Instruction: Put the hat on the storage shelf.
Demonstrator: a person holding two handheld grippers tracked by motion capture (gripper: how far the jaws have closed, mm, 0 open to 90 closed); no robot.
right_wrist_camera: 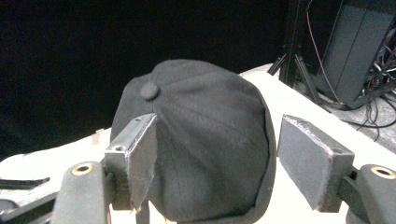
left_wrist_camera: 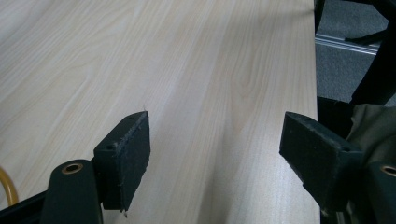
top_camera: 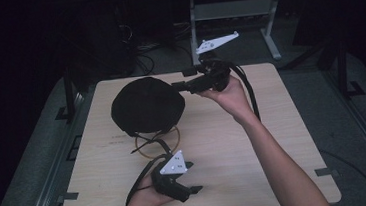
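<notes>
We saw the cap (top_camera: 147, 105) resting on the table (top_camera: 255, 147) toward eleven o'clock from its centre, crown button up, over a yellow ring (top_camera: 172, 134) that peeked out at its six o'clock. Our right gripper (top_camera: 179, 85) hung at the cap's three o'clock, jaws spread and released, the cap (right_wrist_camera: 205, 154) framed between them but, as far as we could tell, untouched. Our left gripper (top_camera: 193, 177) sat near the table's six o'clock edge, jaws wide over bare wood (left_wrist_camera: 196, 70).

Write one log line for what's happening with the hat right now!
black cap: on table | right gripper: open, facing cap | left gripper: open, nothing between
</notes>
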